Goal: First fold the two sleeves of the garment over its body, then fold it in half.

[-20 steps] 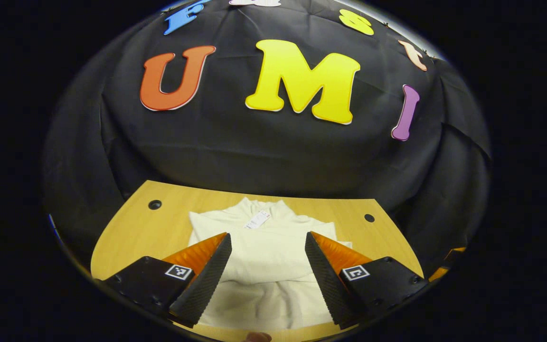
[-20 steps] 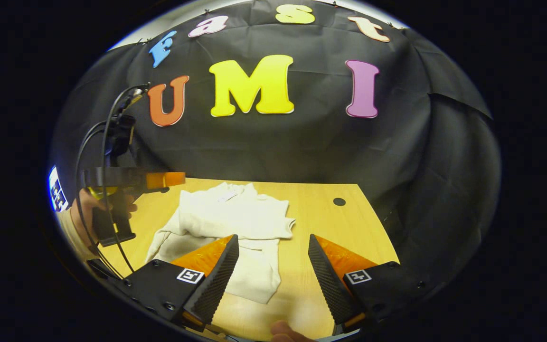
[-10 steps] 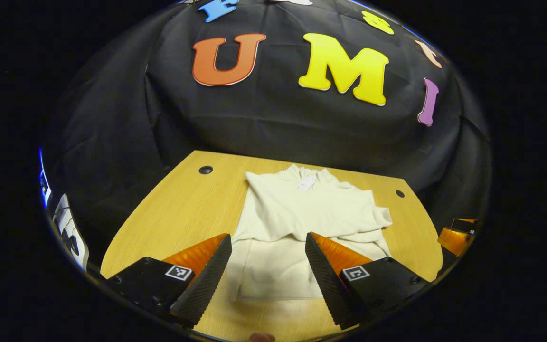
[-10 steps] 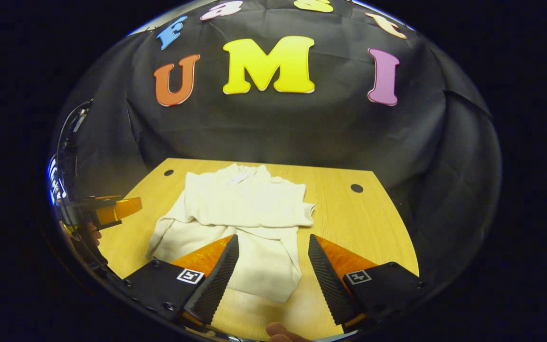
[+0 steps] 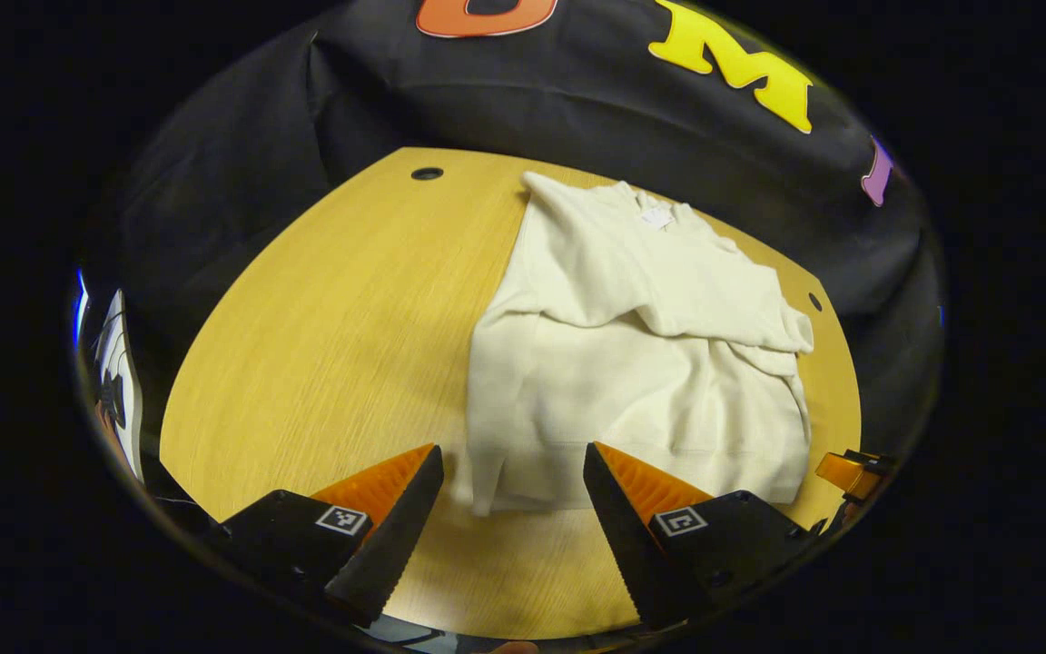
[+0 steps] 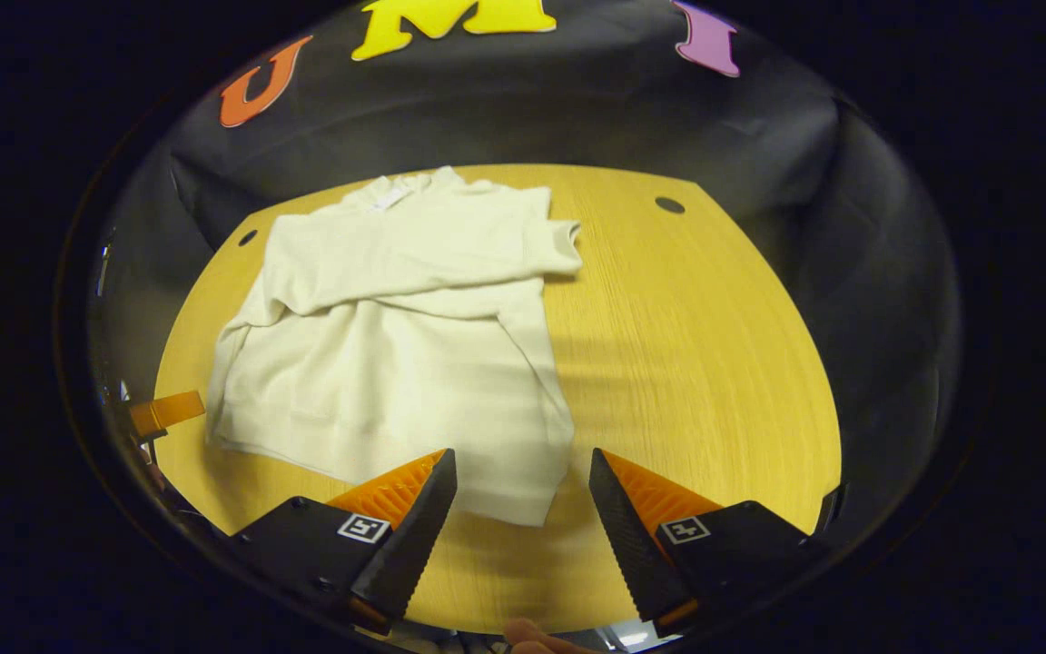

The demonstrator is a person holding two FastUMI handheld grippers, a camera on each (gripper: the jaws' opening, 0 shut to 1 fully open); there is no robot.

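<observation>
Inspection of the cream sweater [image 5: 632,363]: it lies flat on the wooden surface [image 5: 332,327] with both sleeves laid across its chest, collar toward the black cloth wall [image 5: 505,100] and hem toward me. The left gripper view shows the white neck tag [image 5: 656,217], the near left hem corner just ahead of my left gripper [image 5: 512,509], and, at the right edge past the hem, the tip of my other tool. The right gripper view shows the same sweater [image 6: 396,336] from the opposite side: the cuff of the upper sleeve [image 6: 564,250] reaches the garment's right edge, and the near right hem corner [image 6: 523,504] sits between and just beyond the fingers of my right gripper [image 6: 523,522]; a broad bare stretch of the surface [image 6: 695,363] lies to the right, and the tip of my left tool shows at the left edge. Round cable holes are set in the far corners of the surface [image 5: 427,173] [image 6: 669,204]. The cloth wall closes off the back and sides. My left jaws stand wide apart, holding nothing, above the front edge of the surface and pitched downward. My right jaws stand equally wide, holding nothing, likewise pitched down over the corner. A fingertip [image 6: 532,636] of the holding hand shows at the bottom of the right gripper view.
</observation>
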